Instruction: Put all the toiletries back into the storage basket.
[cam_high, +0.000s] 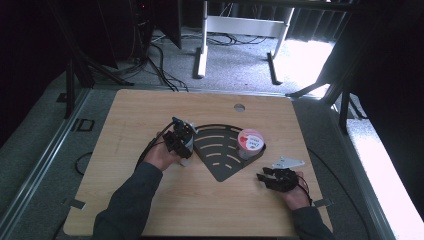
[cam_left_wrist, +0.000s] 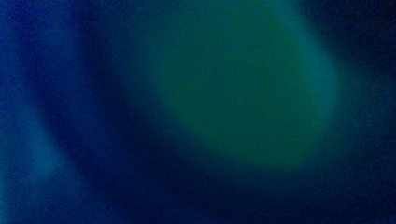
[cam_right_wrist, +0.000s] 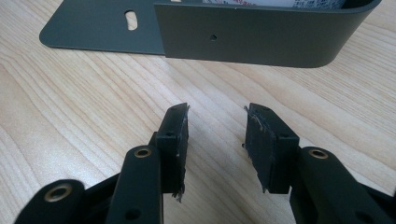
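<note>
The light-coloured object (cam_high: 186, 159) sits at the left edge of the dark fan-shaped rack (cam_high: 220, 150), under the left tongs (cam_high: 180, 140); whether they pinch it I cannot tell, and a loose hold could tip it onto the surface (cam_high: 130, 115). The left gripper view is a blue-green blur. The right tongs (cam_right_wrist: 217, 140) rest spread and empty before the rack wall, near the red-lidded cup (cam_high: 250, 141).

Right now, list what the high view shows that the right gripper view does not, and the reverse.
High view adds: the left gripper at the dark fan-shaped slotted metal tray's left edge, and the round red-and-white lid. Right gripper view adds: the right gripper's open, empty jaws and a small hole in the tray wall. Shared: tray, right gripper, pale wooden table.
</note>
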